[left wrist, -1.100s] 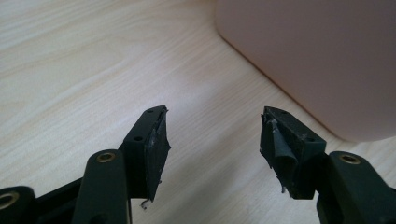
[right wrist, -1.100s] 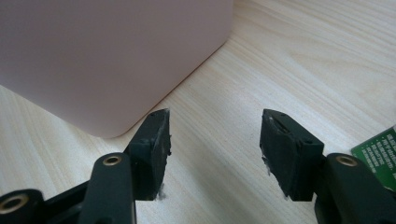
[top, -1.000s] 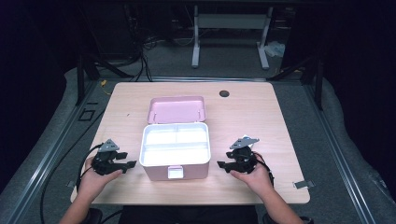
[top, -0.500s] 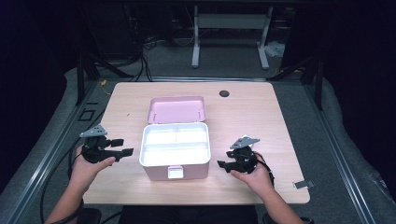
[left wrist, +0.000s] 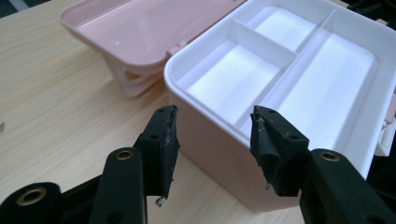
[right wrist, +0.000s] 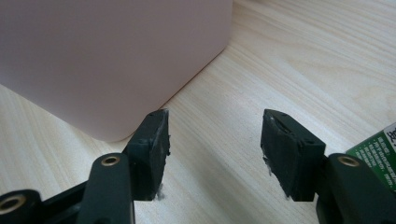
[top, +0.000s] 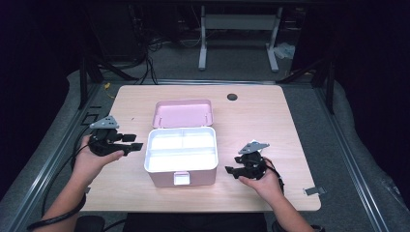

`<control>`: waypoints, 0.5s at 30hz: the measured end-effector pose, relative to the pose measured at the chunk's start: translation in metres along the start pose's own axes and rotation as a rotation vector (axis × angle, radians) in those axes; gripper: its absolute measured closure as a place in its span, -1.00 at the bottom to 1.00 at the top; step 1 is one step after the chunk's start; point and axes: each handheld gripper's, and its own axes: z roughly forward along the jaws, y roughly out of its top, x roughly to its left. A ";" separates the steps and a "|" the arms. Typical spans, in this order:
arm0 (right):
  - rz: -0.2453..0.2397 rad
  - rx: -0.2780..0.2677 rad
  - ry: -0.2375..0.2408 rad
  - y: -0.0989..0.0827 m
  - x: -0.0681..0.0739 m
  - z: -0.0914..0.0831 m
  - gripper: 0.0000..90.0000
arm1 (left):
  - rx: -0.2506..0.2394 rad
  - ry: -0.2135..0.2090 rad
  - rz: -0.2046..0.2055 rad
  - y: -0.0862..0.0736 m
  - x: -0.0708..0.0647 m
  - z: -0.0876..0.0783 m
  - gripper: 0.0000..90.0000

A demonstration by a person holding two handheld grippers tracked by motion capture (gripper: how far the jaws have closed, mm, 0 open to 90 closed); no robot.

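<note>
A pink storage box (top: 181, 164) stands near the middle of the wooden table (top: 270, 121), closer to the person's edge, with its pink lid (top: 183, 113) swung open and lying back behind it toward the far side. The white tray (left wrist: 280, 70) inside is split by ribs into three compartments, and they look bare. The left hand-held gripper (top: 130, 146) is held in the air just to the left of the box, level with its rim and pointing at it; in the left gripper view its jaws frame the near corner of the box with a wide gap, touching nothing, and they have just been closing a little with nothing between them. The right hand-held gripper (top: 231, 169) sits low at the table just right of the box's front corner, close to the wall but apart from it; its jaws stand fairly wide with only bare table between them. In the right gripper view a green label (right wrist: 379, 148) shows at the right edge. A small dark round cap (top: 232, 96) lies near the far edge of the table, well apart from the box.
</note>
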 end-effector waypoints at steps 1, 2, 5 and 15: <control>-0.002 0.000 0.000 0.000 0.000 0.000 -0.07 | 0.013 0.002 0.016 0.003 -0.002 0.002 0.13; -0.003 0.001 0.001 0.000 0.000 0.000 -0.07 | 0.023 -0.001 0.034 0.007 -0.003 0.004 0.14; 0.000 0.000 0.009 0.000 -0.001 0.000 -0.07 | 0.061 -0.017 0.069 0.018 -0.009 0.014 0.28; 0.001 -0.001 0.006 -0.001 -0.002 0.000 -0.07 | 0.157 -0.067 0.142 0.041 -0.023 0.037 0.48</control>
